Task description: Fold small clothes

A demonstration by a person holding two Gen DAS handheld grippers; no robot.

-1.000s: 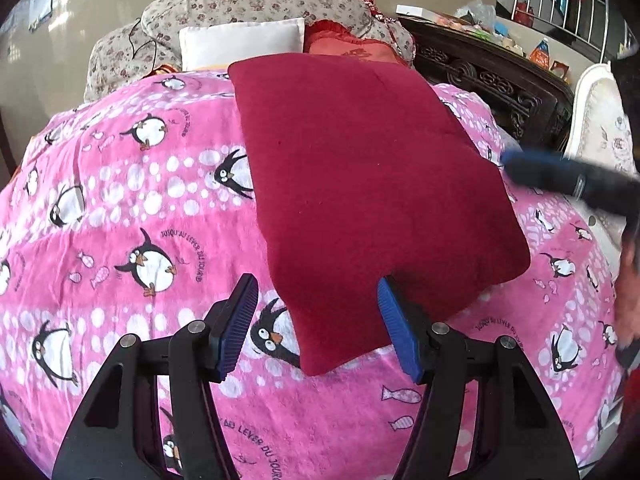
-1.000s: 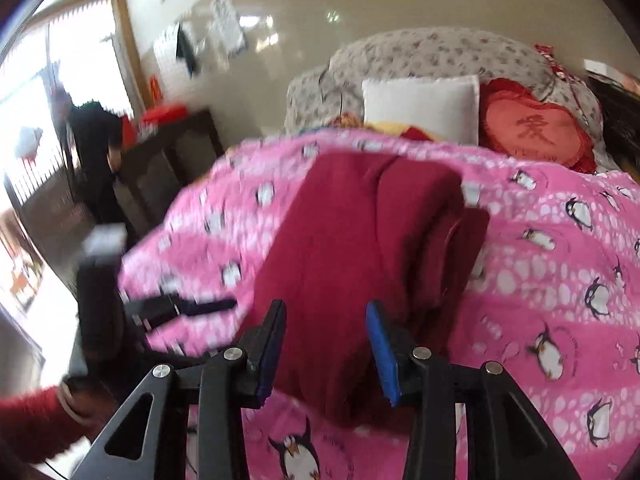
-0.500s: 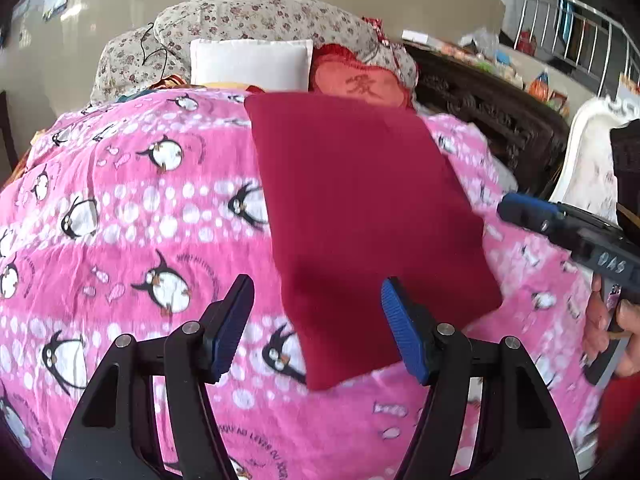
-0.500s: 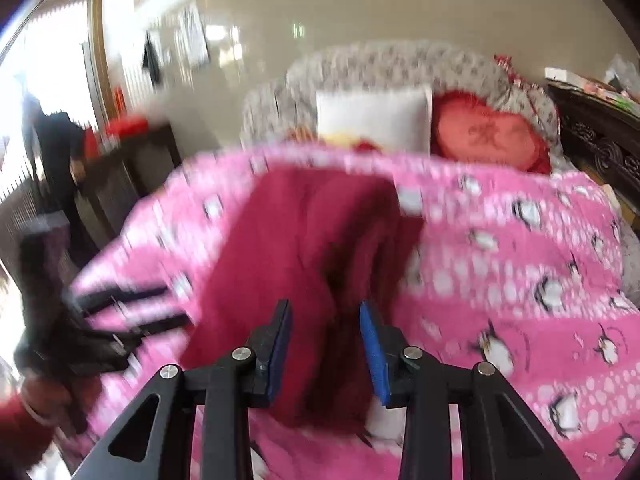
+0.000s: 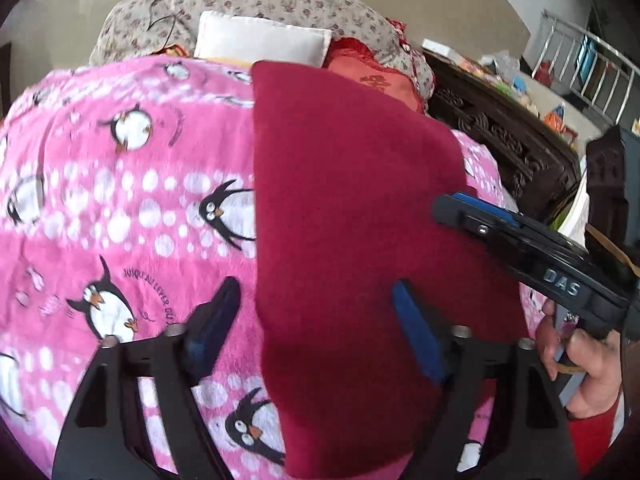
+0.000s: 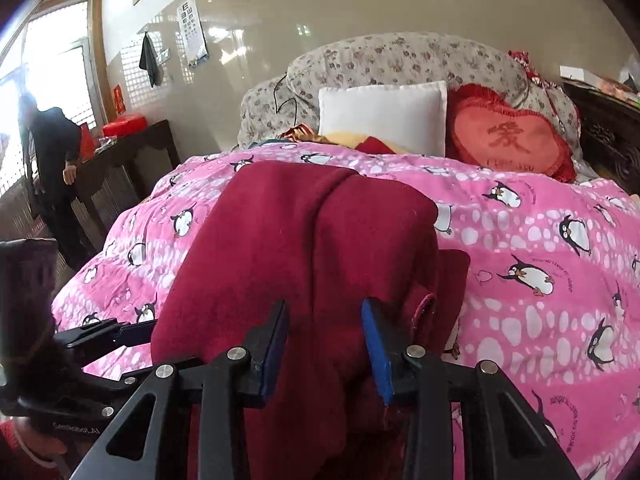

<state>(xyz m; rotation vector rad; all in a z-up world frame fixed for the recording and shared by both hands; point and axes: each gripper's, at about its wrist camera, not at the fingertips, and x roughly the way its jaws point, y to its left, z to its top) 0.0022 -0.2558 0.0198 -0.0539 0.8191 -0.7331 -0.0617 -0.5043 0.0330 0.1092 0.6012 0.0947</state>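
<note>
A: Item one, the task piece?
B: Dark red garment, folded, lying on the pink penguin blanket that covers the bed. In the left wrist view its near edge runs between the fingers of the left gripper. In the right wrist view the cloth shows a long fold line down its middle and is bunched at the near end.

A: Left gripper, condition?
B: Jaws spread wide, and they have just been opening. The garment's near corner lies between them; the right blue pad sits over the cloth and the left pad over the blanket, neither pressing it.

A: Right gripper?
B: Right gripper, jaws partly closed around a raised bunch of the red cloth. The cloth fills the gap between the blue pads, so I read it as pinching the garment. The same tool appears from the side in the left wrist view, held by the person's right hand in a red sleeve.

A: Background stock?
B: White pillow, red heart cushion, floral bedding at the head of the bed. Dark carved cabinet to the right. A person in dark clothes stands by a dark worktop near the window.
</note>
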